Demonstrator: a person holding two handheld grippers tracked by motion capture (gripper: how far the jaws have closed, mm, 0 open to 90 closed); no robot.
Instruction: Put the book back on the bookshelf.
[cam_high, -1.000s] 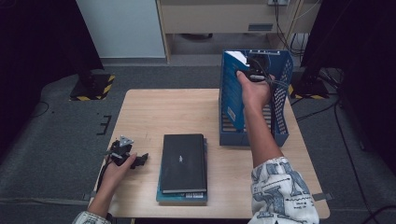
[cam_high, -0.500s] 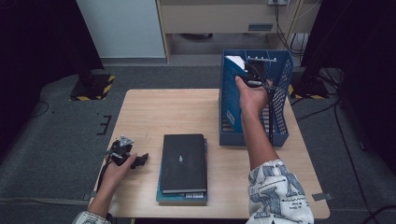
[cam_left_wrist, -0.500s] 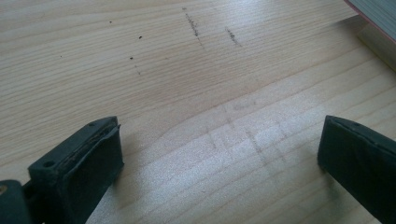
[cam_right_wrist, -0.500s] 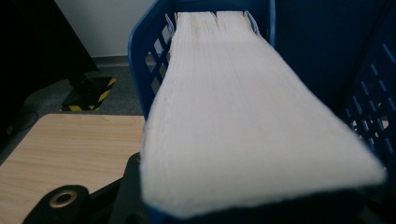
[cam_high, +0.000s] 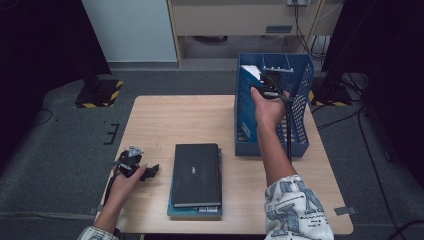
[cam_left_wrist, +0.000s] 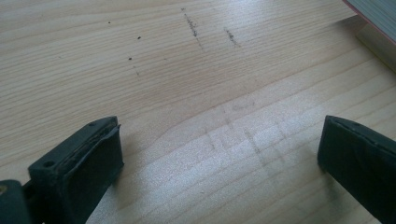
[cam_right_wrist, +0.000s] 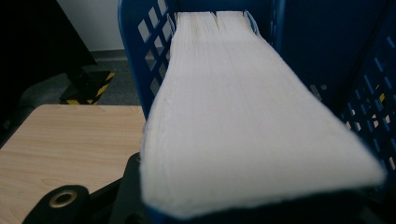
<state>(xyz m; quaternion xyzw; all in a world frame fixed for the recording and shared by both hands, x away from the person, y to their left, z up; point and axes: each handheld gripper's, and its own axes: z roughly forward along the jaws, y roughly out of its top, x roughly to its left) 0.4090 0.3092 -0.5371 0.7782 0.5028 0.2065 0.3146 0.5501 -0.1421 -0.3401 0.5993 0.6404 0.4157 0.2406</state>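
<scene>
Your right gripper (cam_high: 267, 86) is clamped on the thick book (cam_right_wrist: 243, 116), its far end inside the blue file rack (cam_high: 300, 100); your left gripper (cam_high: 131, 165) rests unclenched on the table (cam_left_wrist: 187, 70), the stacked books (cam_high: 196, 175) just beside it.

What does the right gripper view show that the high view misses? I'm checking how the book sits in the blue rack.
The right gripper view alone shows the book's white page block close up, clamped in the right tool and entering the blue rack. The high view alone shows the left tool resting on the table and the stacked books. Both share the rack, the held book and the tabletop.
</scene>
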